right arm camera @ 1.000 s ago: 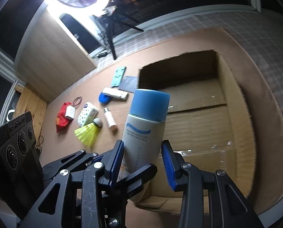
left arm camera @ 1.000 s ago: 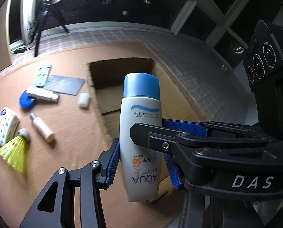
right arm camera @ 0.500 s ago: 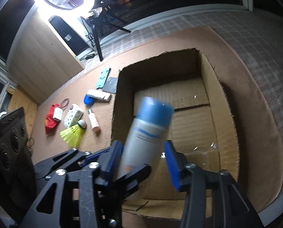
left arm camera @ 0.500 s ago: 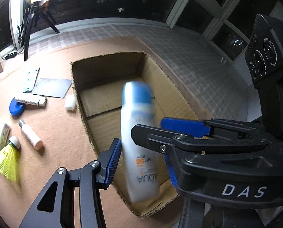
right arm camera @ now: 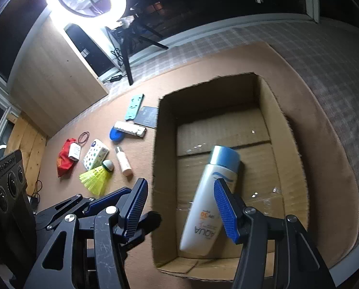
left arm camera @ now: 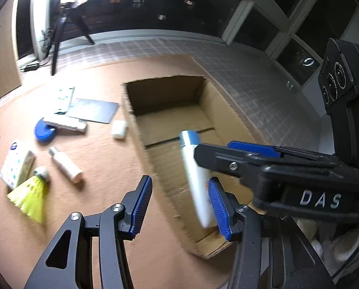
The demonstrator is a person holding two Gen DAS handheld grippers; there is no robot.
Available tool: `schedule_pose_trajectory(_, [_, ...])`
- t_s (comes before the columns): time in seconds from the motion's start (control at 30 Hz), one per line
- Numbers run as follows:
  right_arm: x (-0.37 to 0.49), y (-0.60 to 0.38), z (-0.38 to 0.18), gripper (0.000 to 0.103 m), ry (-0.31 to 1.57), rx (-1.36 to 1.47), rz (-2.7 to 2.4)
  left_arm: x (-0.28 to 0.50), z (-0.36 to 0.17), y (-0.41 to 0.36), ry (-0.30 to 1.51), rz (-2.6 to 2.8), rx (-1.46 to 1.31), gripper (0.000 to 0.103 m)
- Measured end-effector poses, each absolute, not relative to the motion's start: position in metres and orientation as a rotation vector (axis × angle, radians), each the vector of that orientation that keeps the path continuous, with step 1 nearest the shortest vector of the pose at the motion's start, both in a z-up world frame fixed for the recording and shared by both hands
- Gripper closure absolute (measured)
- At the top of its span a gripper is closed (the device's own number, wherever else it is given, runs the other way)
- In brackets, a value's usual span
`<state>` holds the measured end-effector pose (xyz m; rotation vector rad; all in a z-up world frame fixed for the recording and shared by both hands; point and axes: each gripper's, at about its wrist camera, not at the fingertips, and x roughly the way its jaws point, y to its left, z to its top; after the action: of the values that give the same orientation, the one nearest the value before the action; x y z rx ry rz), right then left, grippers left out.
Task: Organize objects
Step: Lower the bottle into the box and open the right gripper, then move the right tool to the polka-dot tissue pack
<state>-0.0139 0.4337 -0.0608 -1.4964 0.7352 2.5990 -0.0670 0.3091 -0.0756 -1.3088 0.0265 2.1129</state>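
Since a second ago your sunscreen bottle (right arm camera: 209, 204) has left both grippers and lies in the one cardboard box (right arm camera: 285, 130), cap pointing away from you. Your left gripper (left arm camera: 179, 204) stands half spread, empty. Your right gripper (right arm camera: 182, 209) has just been opening, nothing pinched; its right finger crosses in front of the bottle. Left of both, outside the box, lie one yellow shuttlecock (right arm camera: 96, 177), one small pink bottle (right arm camera: 124, 160) and one dotted packet (right arm camera: 95, 154).

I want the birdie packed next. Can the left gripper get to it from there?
Probably yes. The shuttlecock lies out on the mat, nothing on top of it. The left gripper stands open and empty, since the bottle already lies in the box.
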Motion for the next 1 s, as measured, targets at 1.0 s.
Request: schedule_pose_trajectory(1.0, [-0.197,0.242,-0.09,0.044,0.518,-1.845,2.822,-0.07,-0.086,0.037,-0.164,2.504,-1.489,0.051])
